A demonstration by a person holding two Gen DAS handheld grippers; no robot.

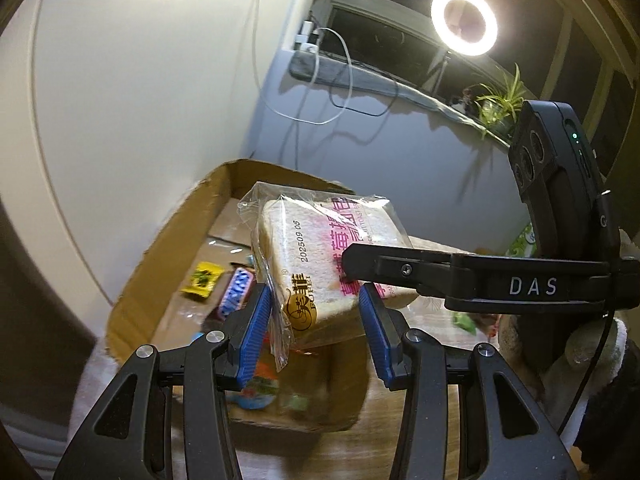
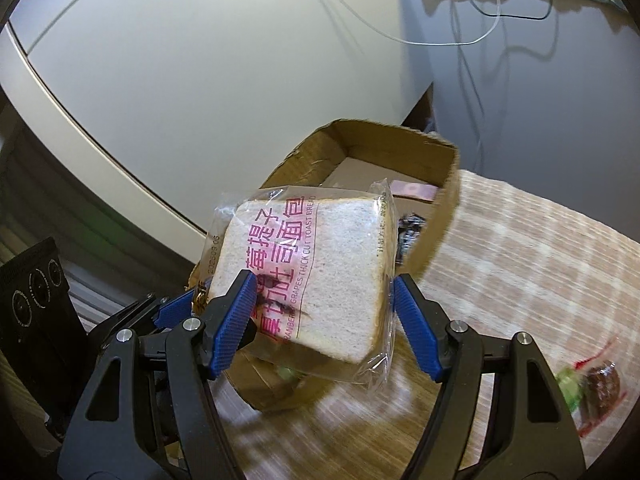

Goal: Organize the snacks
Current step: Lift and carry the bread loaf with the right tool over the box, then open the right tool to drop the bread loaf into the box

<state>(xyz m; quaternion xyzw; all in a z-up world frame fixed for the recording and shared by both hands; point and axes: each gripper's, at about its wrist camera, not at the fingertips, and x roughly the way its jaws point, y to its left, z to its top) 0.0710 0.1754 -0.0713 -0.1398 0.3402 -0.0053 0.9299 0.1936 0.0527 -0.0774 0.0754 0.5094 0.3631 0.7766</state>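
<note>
Bread pack: a slice of thick toast in clear wrap (image 1: 320, 256), printed with pink characters and a gold logo, is up in the air between my two claws, above the near wall of the box.
My left claw (image 1: 316, 316): I have its blue pads (image 1: 252, 336) clamped on the pack's lower edge, where the gold logo sits; the loose wrap seam hangs down just beside the left pad.
My right claw (image 2: 324, 320): its jaws stand wide and press on the pack across its breadth, the left pad (image 2: 236, 316) on the printed face and the right pad at the wrapped edge.
Claws together: from my left camera, one black finger of the right claw crosses the pack from the right; from my right camera, the left claw's blue pads show at the pack's lower left corner.
Cardboard box (image 1: 168, 264): open-topped, on the table (image 2: 520, 248), beyond and under the pack.
In the box: a yellow packet (image 1: 203, 280) and a blue-and-pink packet (image 1: 236, 292) lie on the floor at the left.
On the table: a wrapped red-and-green snack (image 2: 592, 392) lies at the near right, well apart from the pack.
</note>
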